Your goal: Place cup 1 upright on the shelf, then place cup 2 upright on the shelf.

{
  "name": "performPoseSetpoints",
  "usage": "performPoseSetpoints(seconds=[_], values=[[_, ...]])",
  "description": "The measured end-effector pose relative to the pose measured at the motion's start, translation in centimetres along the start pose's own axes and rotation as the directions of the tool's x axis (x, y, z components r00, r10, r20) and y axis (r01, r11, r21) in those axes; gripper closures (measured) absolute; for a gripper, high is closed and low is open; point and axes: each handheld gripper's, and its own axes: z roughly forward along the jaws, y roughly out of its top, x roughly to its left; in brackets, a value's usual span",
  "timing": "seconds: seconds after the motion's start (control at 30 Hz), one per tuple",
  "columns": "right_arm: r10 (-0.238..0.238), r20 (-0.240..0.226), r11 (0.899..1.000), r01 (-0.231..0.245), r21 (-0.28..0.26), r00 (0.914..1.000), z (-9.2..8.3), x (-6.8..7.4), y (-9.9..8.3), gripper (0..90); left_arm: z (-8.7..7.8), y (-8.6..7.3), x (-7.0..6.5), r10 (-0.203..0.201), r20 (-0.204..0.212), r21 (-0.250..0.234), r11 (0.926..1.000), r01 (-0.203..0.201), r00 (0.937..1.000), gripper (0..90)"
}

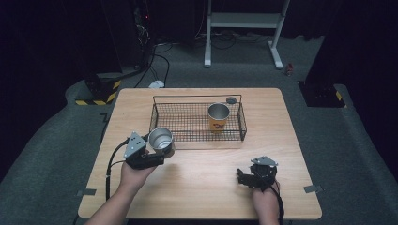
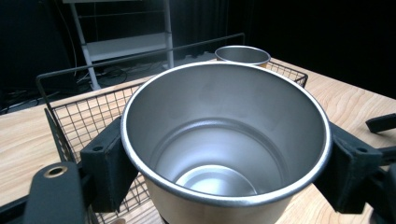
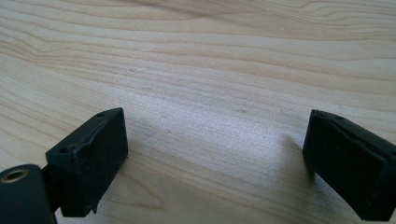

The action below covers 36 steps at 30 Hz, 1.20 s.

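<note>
Steel cup [image 2: 224, 140]: pinched between the left gripper [image 1: 149, 151] fingers [image 2: 107, 163], before the basket [image 1: 162, 123].
Right gripper [image 3: 215, 163]: fingers [image 3: 93, 154] spread above bare table [image 3: 210, 70].

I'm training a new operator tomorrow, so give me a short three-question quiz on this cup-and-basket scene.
1. True or false: the left gripper is shut on a steel cup.
2. What stands inside the wire basket? A) a second cup B) a plate C) a spoon
3. Fill in: the right gripper has its jaws ____ over the bare table.

Key: 1 true; 2 A, the cup with the orange label, upright at the basket's right end; 3 open.
</note>
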Motion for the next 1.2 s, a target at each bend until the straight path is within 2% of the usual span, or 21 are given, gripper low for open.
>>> performPoseSetpoints(seconds=[0.2,0.5,0.6,1.07,1.2], values=[[0.000,0.001,1.000,0.000,0.000,1.0000,0.0,0.0,0.0,6.5,0.6,0.6,0.1,-0.032,0.010,-0.001,0.9995,0.032,0.9994,19.0],[0.000,0.000,1.000,0.000,0.000,1.0000,0.0,0.0,0.0,6.5,1.8,1.8,0.2,-0.033,0.018,-0.008,0.9994,0.033,0.9993,19.0],[0.000,0.001,1.000,0.000,0.000,1.0000,0.0,0.0,0.0,6.6,2.2,2.3,0.2,-0.022,0.008,-0.012,0.9997,0.022,0.9997,19.0],[0.000,0.000,1.000,0.000,0.000,1.0000,0.0,0.0,0.0,6.5,4.8,4.3,2.1,-0.069,-0.015,-0.017,0.9975,0.068,0.9975,19.0],[0.000,0.000,1.000,0.000,0.000,1.0000,0.0,0.0,0.0,6.5,5.8,4.6,2.5,-0.057,-0.022,-0.001,0.9984,0.057,0.9981,19.0]])
